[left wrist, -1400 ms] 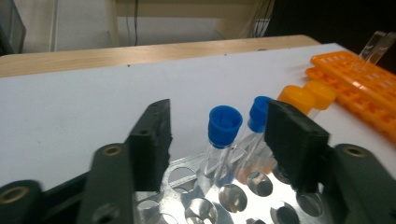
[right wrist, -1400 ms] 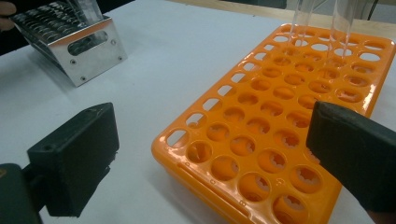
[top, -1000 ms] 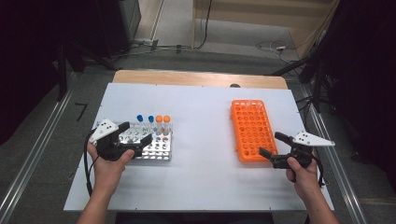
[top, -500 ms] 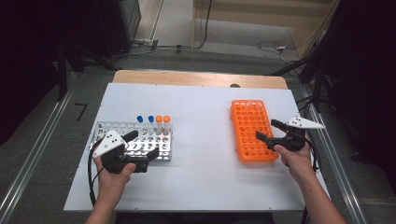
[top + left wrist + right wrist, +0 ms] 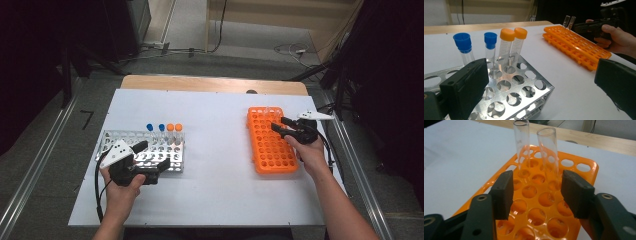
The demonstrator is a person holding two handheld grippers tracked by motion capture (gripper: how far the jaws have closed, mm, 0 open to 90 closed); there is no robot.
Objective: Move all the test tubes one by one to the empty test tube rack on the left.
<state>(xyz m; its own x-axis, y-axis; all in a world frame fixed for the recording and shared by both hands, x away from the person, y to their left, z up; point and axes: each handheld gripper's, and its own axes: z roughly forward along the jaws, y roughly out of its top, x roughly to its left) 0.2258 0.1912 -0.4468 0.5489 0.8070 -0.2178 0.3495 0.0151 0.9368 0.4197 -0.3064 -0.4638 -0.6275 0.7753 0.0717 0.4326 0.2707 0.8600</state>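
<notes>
The orange rack (image 5: 534, 195) in the centre of the right gripper view holds two clear glass tubes (image 5: 547, 150) at its far end, upright with open mouths up. The right gripper (image 5: 536, 188) hangs just short of them; its jaws have just been closing, nothing between them. At lower left of the high view, the left gripper (image 5: 150, 157) stands open over the metal rack (image 5: 172, 157) with four capped tubes (image 5: 506, 43).

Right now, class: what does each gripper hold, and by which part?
Nothing is held. The right gripper has been closing, its jaws open before two clear tubes in the orange rack; the left gripper gapes beside the metal rack.
</notes>
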